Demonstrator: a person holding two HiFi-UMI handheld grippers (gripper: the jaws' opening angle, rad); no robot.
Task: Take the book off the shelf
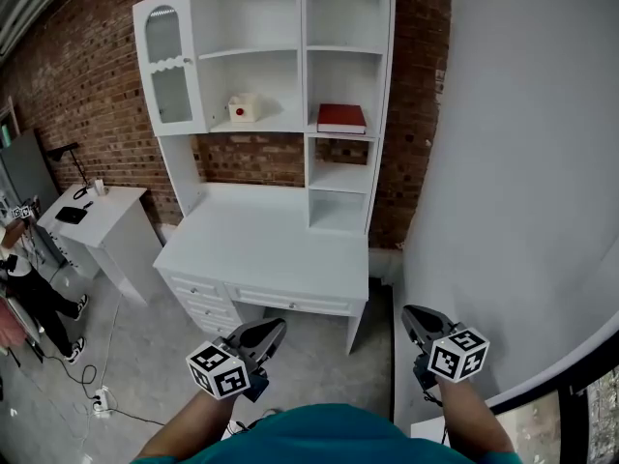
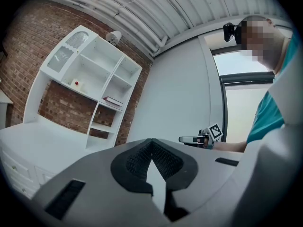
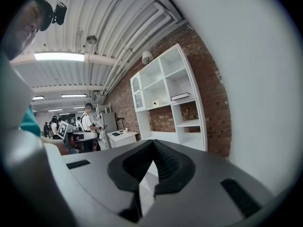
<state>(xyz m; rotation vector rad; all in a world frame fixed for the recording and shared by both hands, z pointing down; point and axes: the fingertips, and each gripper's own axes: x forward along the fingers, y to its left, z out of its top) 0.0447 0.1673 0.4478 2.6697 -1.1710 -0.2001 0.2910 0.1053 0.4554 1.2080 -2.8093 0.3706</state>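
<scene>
A red book [image 1: 341,118] lies flat on the right middle shelf of the white hutch [image 1: 300,56], which stands on a white desk [image 1: 261,249]. It also shows small in the left gripper view as the book [image 2: 112,100] and in the right gripper view as the book [image 3: 181,96]. Both grippers hang low near my body, well short of the desk. My left gripper [image 1: 272,330] is shut and empty, its jaw tips touching. My right gripper [image 1: 410,315] is shut too, with nothing in it.
A small white box with a red dot [image 1: 244,107] sits on the hutch's left shelf. A glass cabinet door [image 1: 166,66] stands open at the left. A small white side table [image 1: 102,216] is left of the desk. A white wall [image 1: 513,162] runs along my right. A person [image 1: 29,293] stands far left.
</scene>
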